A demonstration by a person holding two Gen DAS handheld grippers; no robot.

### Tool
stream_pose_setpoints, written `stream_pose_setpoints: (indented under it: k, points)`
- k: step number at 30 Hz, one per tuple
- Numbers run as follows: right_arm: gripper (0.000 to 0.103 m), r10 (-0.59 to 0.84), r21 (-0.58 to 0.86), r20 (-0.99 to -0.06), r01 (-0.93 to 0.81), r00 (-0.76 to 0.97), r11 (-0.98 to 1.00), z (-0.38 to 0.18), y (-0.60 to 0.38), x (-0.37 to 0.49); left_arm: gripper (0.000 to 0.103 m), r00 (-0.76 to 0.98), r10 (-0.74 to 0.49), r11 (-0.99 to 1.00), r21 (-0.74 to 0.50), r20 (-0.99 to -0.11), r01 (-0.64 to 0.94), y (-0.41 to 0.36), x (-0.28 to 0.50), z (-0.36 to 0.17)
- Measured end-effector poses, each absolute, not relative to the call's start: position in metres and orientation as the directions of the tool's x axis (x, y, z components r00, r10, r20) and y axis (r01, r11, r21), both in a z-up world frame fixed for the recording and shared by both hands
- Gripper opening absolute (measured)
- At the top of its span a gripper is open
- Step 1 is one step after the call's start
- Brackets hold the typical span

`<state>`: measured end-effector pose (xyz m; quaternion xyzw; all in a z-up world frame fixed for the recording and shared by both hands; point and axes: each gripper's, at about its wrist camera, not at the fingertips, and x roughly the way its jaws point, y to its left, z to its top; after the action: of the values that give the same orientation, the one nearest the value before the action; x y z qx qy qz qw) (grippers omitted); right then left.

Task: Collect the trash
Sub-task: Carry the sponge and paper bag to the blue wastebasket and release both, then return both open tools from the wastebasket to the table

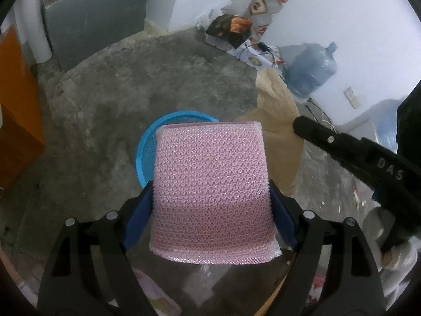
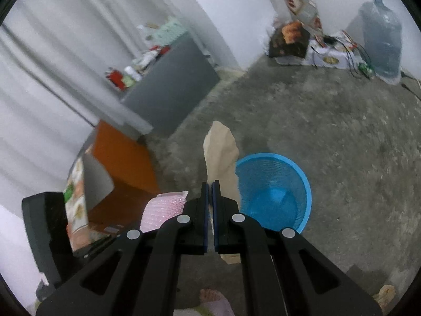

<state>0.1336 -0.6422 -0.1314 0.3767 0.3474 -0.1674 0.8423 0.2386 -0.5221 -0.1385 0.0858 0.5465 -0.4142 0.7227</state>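
My left gripper (image 1: 210, 187) is shut on a pink bubble-wrap sheet (image 1: 210, 192), held above the floor; the sheet hides part of the blue mesh trash basket (image 1: 147, 144) below it. My right gripper (image 2: 210, 184) is shut on a piece of brown paper (image 2: 219, 152), which sticks up between the pads, just left of the blue basket (image 2: 276, 192). The basket looks empty inside. The brown paper (image 1: 279, 121) and the right gripper's black arm (image 1: 342, 144) also show in the left wrist view, right of the basket. The pink sheet (image 2: 163, 210) shows at the lower left in the right wrist view.
Bare concrete floor (image 2: 329, 137) surrounds the basket. An orange cabinet (image 1: 15, 110) and a grey cabinet (image 1: 97, 21) stand at the left. A large water jug (image 1: 310, 71) and boxes (image 1: 231, 30) sit by the far wall. Small scraps (image 1: 357, 197) lie on the floor at right.
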Motion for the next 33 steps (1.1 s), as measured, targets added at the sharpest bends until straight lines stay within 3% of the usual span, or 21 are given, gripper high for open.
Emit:
stream_pose_setpoints:
  k: [1, 4, 10, 17, 19, 22, 26, 29, 33]
  points:
    - [0.007, -0.024, 0.511, -0.723, 0.558, 0.69, 0.654, -0.14, -0.646, 0.138, 0.079, 0.062, -0.504, 0.647, -0.329, -0.862, 0.688, -0.524, 0.245, -0.143]
    - [0.038, -0.031, 0.474, -0.772, 0.609, 0.634, 0.636, -0.164, -0.655, 0.147, 0.082, 0.075, -0.486, 0.676, -0.32, -0.871, 0.664, -0.528, 0.254, -0.158]
    - [0.041, -0.049, 0.455, -0.785, 0.628, 0.618, 0.632, -0.176, -0.657, 0.136, 0.083, 0.057, -0.481, 0.692, -0.338, -0.875, 0.637, -0.537, 0.264, -0.178]
    - [0.042, -0.143, 0.407, -0.742, 0.611, 0.654, 0.679, -0.14, -0.644, 0.109, 0.083, 0.049, -0.536, 0.649, -0.374, -0.843, 0.662, -0.509, 0.256, -0.154]
    - [0.049, -0.178, 0.395, -0.698, 0.58, 0.693, 0.712, -0.116, -0.631, 0.098, 0.083, 0.089, -0.527, 0.648, -0.333, -0.845, 0.685, -0.499, 0.251, -0.139]
    - [0.07, -0.248, 0.351, -0.627, 0.553, 0.738, 0.756, -0.08, -0.611, 0.081, 0.083, 0.114, -0.544, 0.646, -0.327, -0.832, 0.69, -0.473, 0.247, -0.111]
    - [0.097, -0.37, 0.26, -0.464, 0.523, 0.805, 0.811, -0.017, -0.568, 0.048, 0.083, 0.177, -0.589, 0.64, -0.323, -0.788, 0.697, -0.426, 0.237, -0.063]
    - [0.097, -0.385, 0.208, -0.339, 0.468, 0.858, 0.859, 0.023, -0.534, 0.022, 0.083, 0.237, -0.611, 0.64, -0.294, -0.755, 0.71, -0.379, 0.225, -0.025]
    - [0.097, -0.296, 0.179, -0.253, 0.345, 0.921, 0.921, 0.054, -0.491, 0.003, 0.083, 0.326, -0.617, 0.669, -0.259, -0.717, 0.696, -0.302, 0.207, 0.015]
